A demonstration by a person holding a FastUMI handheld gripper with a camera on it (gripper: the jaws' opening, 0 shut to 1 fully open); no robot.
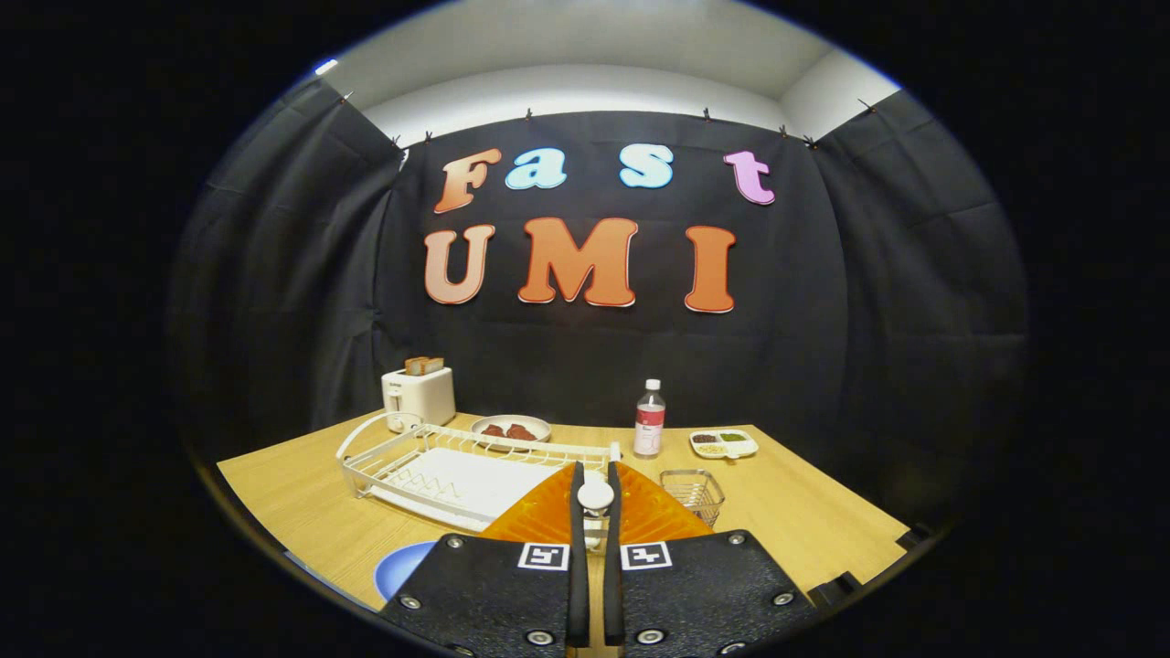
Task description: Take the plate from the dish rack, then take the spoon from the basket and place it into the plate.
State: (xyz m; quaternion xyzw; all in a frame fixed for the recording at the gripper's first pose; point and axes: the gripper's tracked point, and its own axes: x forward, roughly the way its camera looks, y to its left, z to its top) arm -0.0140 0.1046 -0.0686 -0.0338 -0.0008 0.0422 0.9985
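Gripper [595, 512]: fingers clenched on white spoon [595, 496], its round end up, handle running down between them.
Room: bare wooden table [804, 512] beside small wire basket [692, 493].

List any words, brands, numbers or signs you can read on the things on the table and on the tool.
No text here can be quoted.
Label on the bottle: too small to read.
Small mark on the front of the toaster: blurred.
Two square markers on the tool: black-and-white patterns, not words. The tool's fingers are closed on a white spoon.
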